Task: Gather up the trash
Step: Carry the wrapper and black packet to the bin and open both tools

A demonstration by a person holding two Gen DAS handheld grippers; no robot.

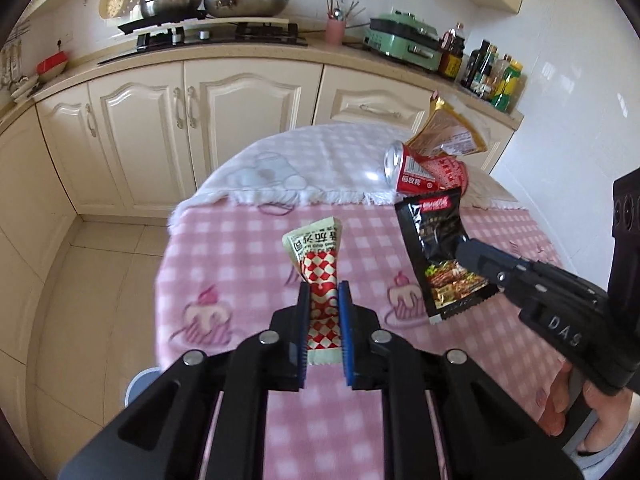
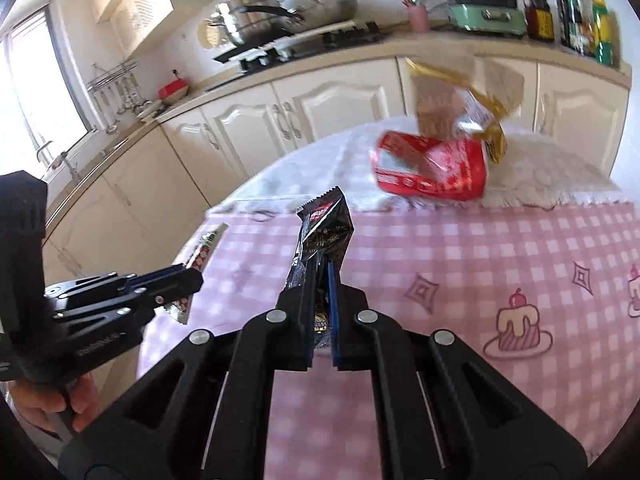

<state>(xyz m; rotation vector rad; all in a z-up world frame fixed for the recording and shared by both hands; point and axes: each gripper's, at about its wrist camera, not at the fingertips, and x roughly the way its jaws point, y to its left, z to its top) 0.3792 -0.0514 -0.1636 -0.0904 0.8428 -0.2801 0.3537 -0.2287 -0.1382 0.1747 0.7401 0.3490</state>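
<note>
A checked sachet (image 1: 320, 276) was clamped in the left tool (image 1: 323, 286), a black packet (image 2: 322, 236) in the right tool (image 2: 320, 276); both were held above the surface (image 1: 248, 248), a red can (image 1: 420, 172) lying at one o'clock.

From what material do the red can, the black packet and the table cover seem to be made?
Red can: thin metal, likely aluminium; its bare rim shines silver and its side looks dented. Black packet: glossy plastic film, perhaps foil-lined; it creases sharply and has a serrated edge. Table cover: soft matte fabric, seemingly fleece, with a pink check print.
</note>
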